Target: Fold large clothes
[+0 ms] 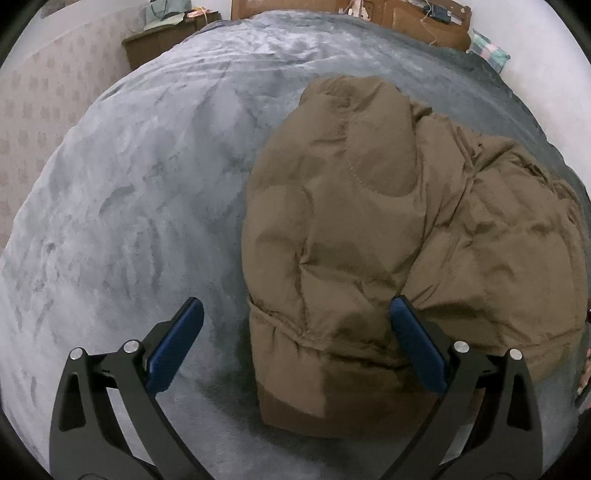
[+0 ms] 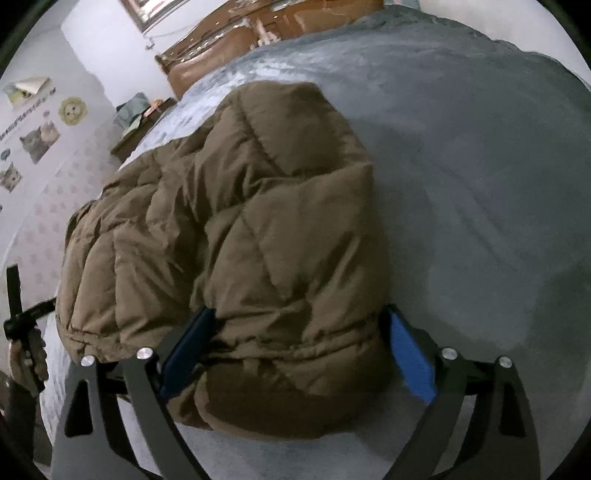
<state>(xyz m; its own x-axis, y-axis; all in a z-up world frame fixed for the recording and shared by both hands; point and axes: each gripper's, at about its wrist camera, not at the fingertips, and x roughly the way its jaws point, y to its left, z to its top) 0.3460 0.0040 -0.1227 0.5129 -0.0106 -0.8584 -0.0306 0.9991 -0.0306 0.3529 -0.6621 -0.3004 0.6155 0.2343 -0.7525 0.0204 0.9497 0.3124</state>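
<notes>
A brown padded jacket (image 1: 369,221) lies folded in a bulky heap on a grey fleece bed cover (image 1: 129,184). My left gripper (image 1: 297,305) stands open over the jacket's near left corner; its left pad (image 1: 177,350) is over bare cover, and its right pad (image 1: 417,347) is against the fabric. In the right wrist view the jacket (image 2: 240,221) fills the middle. My right gripper (image 2: 300,311) is open wide, with the jacket's cuffed near end lying between the two blue pads. The left gripper (image 2: 22,317) and the hand holding it show at the left edge.
A wooden headboard (image 1: 406,22) runs along the far end of the bed, with a patterned pillow (image 1: 487,51) beside it. A low bedside table (image 2: 140,125) with cloths on it stands by the stickered wall (image 2: 37,136). Grey cover (image 2: 480,166) stretches right of the jacket.
</notes>
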